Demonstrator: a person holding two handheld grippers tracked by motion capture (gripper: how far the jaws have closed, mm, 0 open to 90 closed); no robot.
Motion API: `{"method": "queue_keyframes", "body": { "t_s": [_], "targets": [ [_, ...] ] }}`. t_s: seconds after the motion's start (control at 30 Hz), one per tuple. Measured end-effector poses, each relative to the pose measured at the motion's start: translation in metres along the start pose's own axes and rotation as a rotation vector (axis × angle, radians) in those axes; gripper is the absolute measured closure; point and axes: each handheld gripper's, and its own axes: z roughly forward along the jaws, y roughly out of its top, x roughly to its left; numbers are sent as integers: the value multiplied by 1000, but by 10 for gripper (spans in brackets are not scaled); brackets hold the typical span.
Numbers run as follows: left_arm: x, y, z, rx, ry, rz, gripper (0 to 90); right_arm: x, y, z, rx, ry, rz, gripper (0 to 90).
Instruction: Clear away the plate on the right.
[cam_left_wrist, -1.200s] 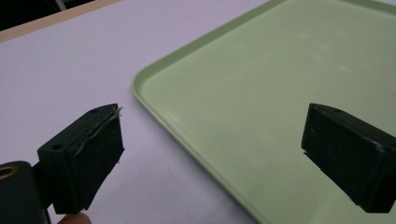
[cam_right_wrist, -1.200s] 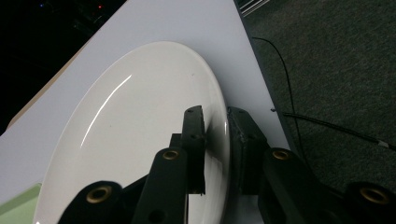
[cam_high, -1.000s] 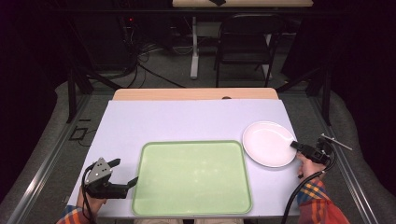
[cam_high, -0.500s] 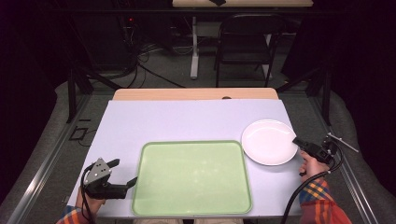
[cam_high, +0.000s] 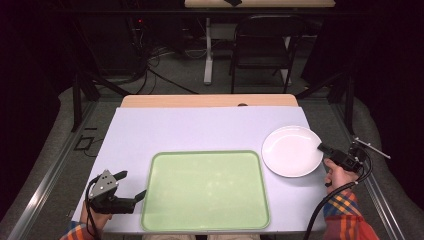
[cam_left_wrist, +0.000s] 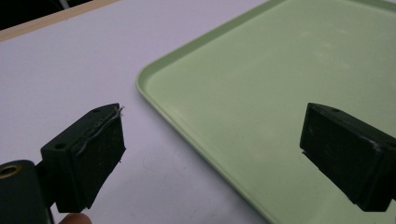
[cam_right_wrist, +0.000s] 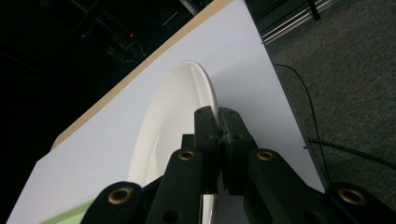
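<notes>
A white round plate (cam_high: 291, 151) is at the right side of the white table top, and my right gripper (cam_high: 323, 148) is shut on its right rim. In the right gripper view the two jaws of my right gripper (cam_right_wrist: 218, 115) pinch the thin edge of the plate (cam_right_wrist: 173, 112). A light green tray (cam_high: 205, 192) lies at the front middle of the table. My left gripper (cam_high: 132, 184) rests open by the tray's left edge. In the left gripper view one jaw of my left gripper (cam_left_wrist: 219, 149) stands over the table and the other over the tray (cam_left_wrist: 280, 88), with nothing between them.
The white table top (cam_high: 200, 130) has a wooden strip along its far edge. A black chair (cam_high: 262, 45) and cables stand on the grey floor beyond. A metal rail runs along each side of the table.
My right gripper has risen slightly with the plate's rim in it, and the plate has shifted a little. The left gripper has stayed in place.
</notes>
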Motion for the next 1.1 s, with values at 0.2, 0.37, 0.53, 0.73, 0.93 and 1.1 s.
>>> {"method": "queue_keyframes", "body": {
  "t_s": [0.2, 0.37, 0.53, 0.73, 0.93, 1.1],
  "targets": [
    [0, 0, -1, 2, 2, -2, 64, 9, 4, -5, -14, -20, -55, 870],
    [0, 0, -1, 2, 3, -5, 65, 22, 7, -9, -25, -44, -137, 870],
    [0, -1, -1, 3, 1, -5, 64, 36, 8, -13, -35, -60, -218, 869],
    [0, -1, -1, 5, 3, -5, 64, 57, 8, -18, -51, -99, -356, 869],
    [0, -1, -1, 5, 4, -4, 64, 78, 5, -22, -67, -119, -463, 869],
    [0, -1, -1, 10, 5, -2, 64, 91, 2, -24, -77, -130, -536, 868]
  ]
}}
